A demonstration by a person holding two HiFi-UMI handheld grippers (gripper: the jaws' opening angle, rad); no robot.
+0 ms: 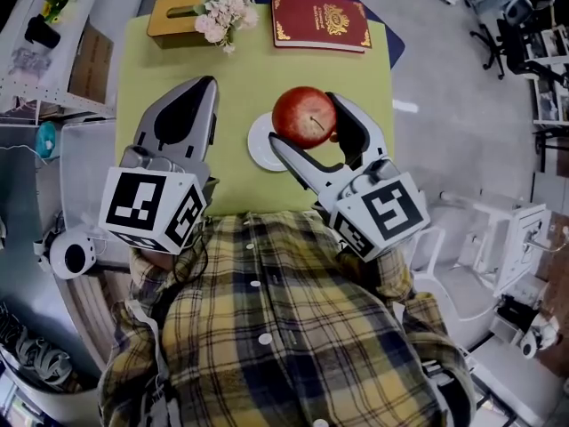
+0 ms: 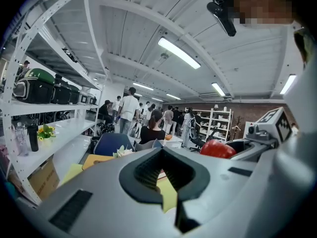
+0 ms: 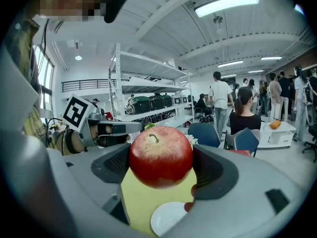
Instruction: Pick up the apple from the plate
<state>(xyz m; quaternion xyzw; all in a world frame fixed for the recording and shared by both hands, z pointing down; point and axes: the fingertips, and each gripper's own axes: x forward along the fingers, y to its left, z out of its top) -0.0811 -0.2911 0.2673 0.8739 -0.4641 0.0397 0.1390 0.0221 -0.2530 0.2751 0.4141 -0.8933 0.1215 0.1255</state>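
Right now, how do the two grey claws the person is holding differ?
The right gripper is clamped on the red apple, held above the white plate; the left gripper holds nothing. The right gripper's jaws are spread by the apple; the left gripper's jaws are closed together. Both are grey and carry a black-and-white marker cube.

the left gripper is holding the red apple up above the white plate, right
Not quite: the right gripper holds it, not the left. The right gripper view shows its jaws closed on the red apple, raised above the white plate. The left gripper has its jaws together with nothing between them.
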